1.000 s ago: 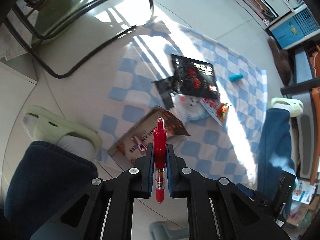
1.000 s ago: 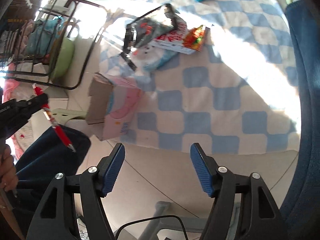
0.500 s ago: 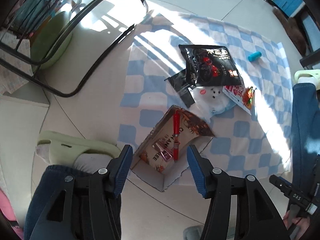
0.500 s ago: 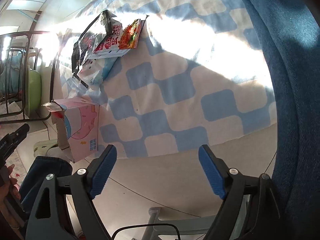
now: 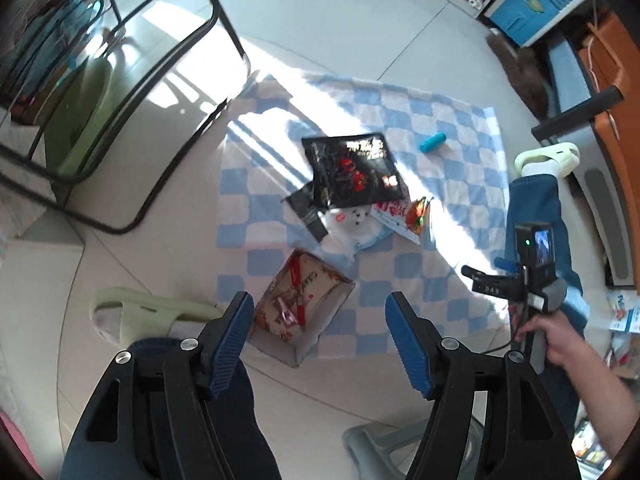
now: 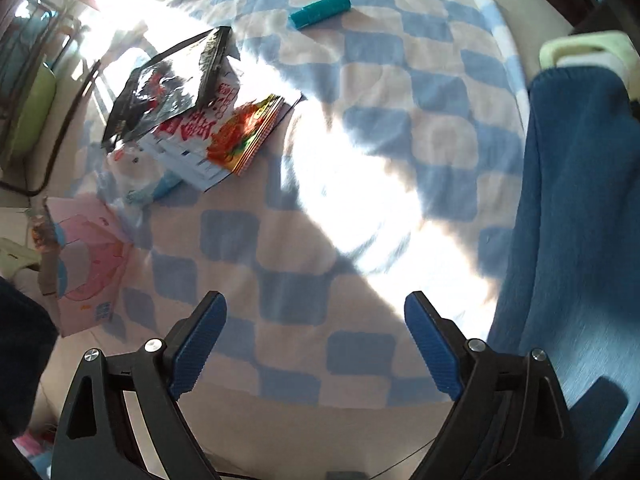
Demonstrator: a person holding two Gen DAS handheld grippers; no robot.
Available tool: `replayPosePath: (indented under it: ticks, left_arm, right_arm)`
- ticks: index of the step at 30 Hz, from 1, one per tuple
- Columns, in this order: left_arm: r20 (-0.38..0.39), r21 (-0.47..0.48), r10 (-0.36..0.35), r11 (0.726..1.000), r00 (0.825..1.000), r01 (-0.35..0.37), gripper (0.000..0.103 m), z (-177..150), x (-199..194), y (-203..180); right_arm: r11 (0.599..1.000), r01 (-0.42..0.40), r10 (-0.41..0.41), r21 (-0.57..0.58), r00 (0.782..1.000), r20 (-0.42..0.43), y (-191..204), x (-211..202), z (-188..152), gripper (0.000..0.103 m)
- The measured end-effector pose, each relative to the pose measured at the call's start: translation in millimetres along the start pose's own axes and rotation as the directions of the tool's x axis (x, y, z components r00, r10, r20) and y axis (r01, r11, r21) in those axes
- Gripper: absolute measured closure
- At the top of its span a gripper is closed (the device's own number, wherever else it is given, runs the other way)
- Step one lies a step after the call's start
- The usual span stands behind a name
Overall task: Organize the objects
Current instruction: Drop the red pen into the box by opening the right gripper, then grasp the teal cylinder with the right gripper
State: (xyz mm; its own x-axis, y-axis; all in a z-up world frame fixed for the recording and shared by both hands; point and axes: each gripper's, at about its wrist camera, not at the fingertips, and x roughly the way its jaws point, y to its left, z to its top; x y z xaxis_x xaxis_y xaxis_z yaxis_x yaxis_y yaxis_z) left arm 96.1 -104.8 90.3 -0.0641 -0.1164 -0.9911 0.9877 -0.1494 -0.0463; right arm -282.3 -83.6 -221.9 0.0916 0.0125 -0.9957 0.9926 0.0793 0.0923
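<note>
My left gripper [image 5: 318, 312] hangs over an open cardboard box [image 5: 320, 328] at the near edge of a blue-and-white checked blanket [image 5: 448, 200]. Its jaws are opening, with nothing between them. A red pen [image 5: 296, 276] lies inside the box, blurred. My right gripper [image 6: 316, 312] hovers over bare blanket [image 6: 280, 248], its jaws opening and empty. On the blanket lie a black snack bag [image 5: 352, 168], a red-and-white packet [image 6: 216, 132], a white soft pouch [image 5: 352, 224] and a teal tube [image 6: 320, 10]. The box's pink side [image 6: 84, 264] shows at the left of the right wrist view.
A black metal chair frame [image 5: 180, 92] stands on the tiled floor beyond the blanket's left side. The person's blue trouser leg [image 6: 580, 200] and green slippers [image 5: 152, 312] flank the blanket. A hand [image 5: 560, 336] holds the right gripper. Shelves and a blue basket [image 5: 532, 4] stand far off.
The left gripper let go of the red pen, which now lies in the box, then opened wide and rose. The right gripper opened wider and moved out over the blanket, lower.
</note>
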Motion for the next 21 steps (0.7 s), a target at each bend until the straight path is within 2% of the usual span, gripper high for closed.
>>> replayPosePath:
  ticks: [1,2,3,4,5,7,9,12,14,16,18,20,21]
  left_arm:
    - [0.044,-0.017,0.029,0.999,0.999,-0.029,0.036,-3,-1,4]
    - [-0.005,-0.063,0.127,0.990,0.992,-0.127,0.036,1,5,8]
    - [-0.041,-0.114,0.214,0.970,0.976,-0.217,0.036,3,9,13]
    - [-0.034,-0.159,0.228,0.960,0.973,-0.230,0.036,8,8,17]
    - [-0.013,-0.189,0.191,0.964,0.982,-0.190,0.036,13,4,19]
    - [0.021,-0.214,0.071,0.975,0.997,-0.065,0.036,22,-2,20]
    - [0.020,-0.231,-0.007,0.973,1.000,0.012,0.036,25,-1,21]
    - [-0.037,-0.249,-0.026,0.968,0.999,0.016,0.036,25,10,27]
    - [-0.074,-0.263,-0.033,0.965,0.997,0.012,0.036,26,16,34]
    - [-0.092,-0.278,-0.045,0.961,0.995,0.018,0.036,30,19,39]
    - [-0.102,-0.293,-0.043,0.956,0.994,0.011,0.036,29,21,49]
    - [-0.110,-0.303,-0.023,0.953,0.994,-0.011,0.036,34,21,52]
    - [-0.115,-0.306,-0.010,0.952,0.993,-0.026,0.036,35,20,54]
  right_arm:
    - [1.000,0.019,-0.019,-0.013,1.000,-0.010,-4,1,17,0.012]
    - [1.000,0.014,-0.014,-0.015,1.000,-0.016,-8,2,34,0.012]
    - [1.000,-0.007,0.007,-0.008,1.000,-0.020,-12,1,52,0.012]
    - [1.000,-0.024,0.024,0.004,0.999,-0.025,-16,-1,69,0.012]
    - [0.999,-0.029,0.030,0.019,0.999,-0.031,-19,-2,87,0.012]
    - [0.998,-0.025,0.027,0.054,0.999,-0.039,-26,-1,120,0.012]
    - [0.994,-0.025,0.030,0.108,0.999,-0.043,-33,5,151,0.012]
    - [0.978,-0.042,0.052,0.203,0.998,-0.046,-40,19,191,0.012]
    - [0.966,-0.079,0.082,0.248,0.997,-0.005,-41,26,211,0.016]
    - [0.955,-0.095,0.092,0.282,0.995,0.026,-40,35,228,0.032]
    - [0.937,-0.079,0.075,0.341,0.997,0.025,-40,48,241,0.036]
    - [0.902,-0.120,0.121,0.415,0.992,0.026,-42,61,249,0.045]
    - [0.880,-0.149,0.153,0.450,0.988,0.029,-43,67,251,0.057]
